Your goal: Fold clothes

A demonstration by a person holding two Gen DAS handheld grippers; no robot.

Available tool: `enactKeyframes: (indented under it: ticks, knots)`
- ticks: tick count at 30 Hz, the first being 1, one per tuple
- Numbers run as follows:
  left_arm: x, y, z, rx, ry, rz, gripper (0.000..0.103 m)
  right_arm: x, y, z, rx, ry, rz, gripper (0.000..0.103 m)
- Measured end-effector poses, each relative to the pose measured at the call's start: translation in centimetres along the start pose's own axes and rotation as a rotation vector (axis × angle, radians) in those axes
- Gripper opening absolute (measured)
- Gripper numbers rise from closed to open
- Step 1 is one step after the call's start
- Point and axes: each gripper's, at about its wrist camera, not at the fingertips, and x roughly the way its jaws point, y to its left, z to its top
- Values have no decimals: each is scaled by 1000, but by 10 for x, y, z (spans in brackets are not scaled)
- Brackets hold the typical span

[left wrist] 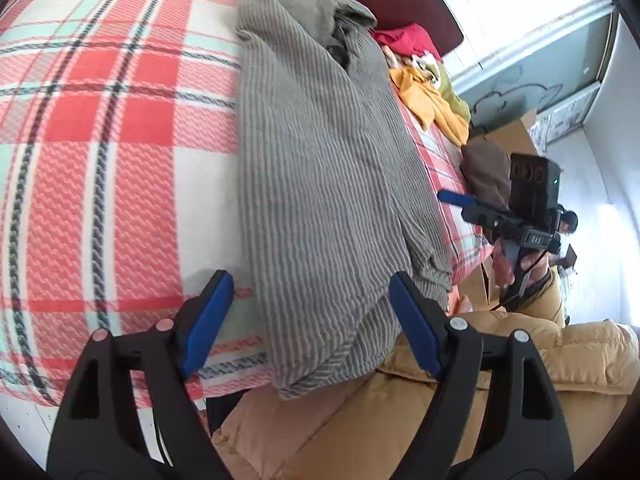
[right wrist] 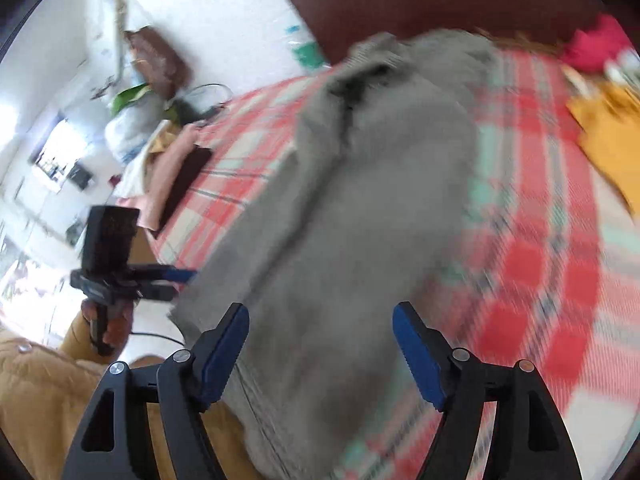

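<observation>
Presently — grey striped garment [left wrist: 320, 168] laid lengthwise on plaid bedspread [left wrist: 100, 140] | left gripper [left wrist: 312, 320] and right gripper [right wrist: 320, 344] held wide, nothing grasped | step judged: between folds — an edge must be pinched next.

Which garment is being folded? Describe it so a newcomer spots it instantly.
Start at the bed with the red, white and mint plaid blanket. Lying lengthwise down its middle is the grey ribbed garment, its end hanging over the near edge. Unlike the yellow and red clothes heaped beyond it, it is grey and finely striped.
</observation>
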Motion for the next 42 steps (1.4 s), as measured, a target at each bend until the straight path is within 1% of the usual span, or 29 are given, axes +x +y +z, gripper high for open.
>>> enactKeyframes:
  ticks: [2, 5, 7, 9, 10, 13, 14, 15, 16, 17, 18, 19, 20, 21, 22, 23, 25, 27, 30, 32, 34, 37, 39, 40, 41, 42]
  knots:
    - [5, -4, -2, 7, 27, -32, 81, -5, -8, -21, 68, 11, 8, 77]
    - [14, -10, -8, 0, 94, -121, 81, 6, 1, -40, 86, 36, 41, 77]
    - [22, -14, -12, 0, 126, -160, 81, 13, 9, -46, 87, 42, 106, 77]
    - [19, -14, -18, -6, 142, -186, 81, 19, 16, -51, 95, 52, 178, 77]
    - [19, -13, -16, -25, 144, -199, 81, 22, 16, -52, 104, 51, 195, 77]
    - [18, 4, -13, -147, 140, -259, 81, 26, 12, -53, 135, 38, 217, 77]
    - [18, 9, -12, -184, 134, -277, 81, 28, 11, -53, 145, 34, 225, 74]
    - [19, 12, -11, -215, 128, -290, 81, 30, 10, -54, 155, 29, 232, 66]
    - [19, 7, -9, -199, 121, -266, 79, 31, 9, -54, 165, 25, 240, 61]
    - [20, 3, -8, -184, 113, -242, 64, 33, 7, -55, 176, 21, 247, 49]
    - [20, -2, -7, -168, 108, -219, 51, 34, 8, -55, 175, 19, 236, 39]
    - [23, -6, -6, -159, 127, -207, 21, 35, 8, -55, 177, 18, 224, 35]
    - [28, -9, -4, -176, 154, -202, 15, 34, 9, -55, 182, 15, 223, 28]
    - [28, -10, -2, -191, 161, -203, 15, 32, 9, -53, 187, 12, 225, 20]
    - [26, -9, 5, -202, 158, -213, 15, 29, 10, -51, 189, -2, 240, 16]
    - [25, -8, 13, -214, 154, -223, 15, 26, 11, -48, 192, -23, 270, 14]
    - [22, -6, 28, -237, 147, -244, 15, 18, 12, -43, 201, -66, 330, 12]
    - [19, -5, 43, -260, 140, -264, 15, 11, 12, -32, 210, -97, 374, 11]
    - [15, -2, 65, -295, 130, -295, 15, 5, 9, -7, 229, -134, 410, 11]
    - [12, -1, 80, -318, 123, -315, 15, 6, 5, 11, 253, -163, 416, 11]
    - [9, 1, 96, -341, 116, -335, 15, 13, -6, 30, 303, -176, 427, 11]
    - [5, 4, 118, -375, 105, -361, 15, 23, -27, 57, 372, -172, 396, 12]
    - [11, 12, 141, -391, 82, -303, 17, 29, -43, 74, 418, -159, 362, 14]
    - [14, 16, 147, -395, 85, -294, 29, 32, -50, 81, 433, -153, 349, 15]
    - [21, 24, 155, -433, 92, -272, 51, 35, -58, 86, 450, -144, 331, 19]
    - [25, 29, 160, -465, 88, -232, 62, 37, -67, 90, 471, -133, 308, 26]
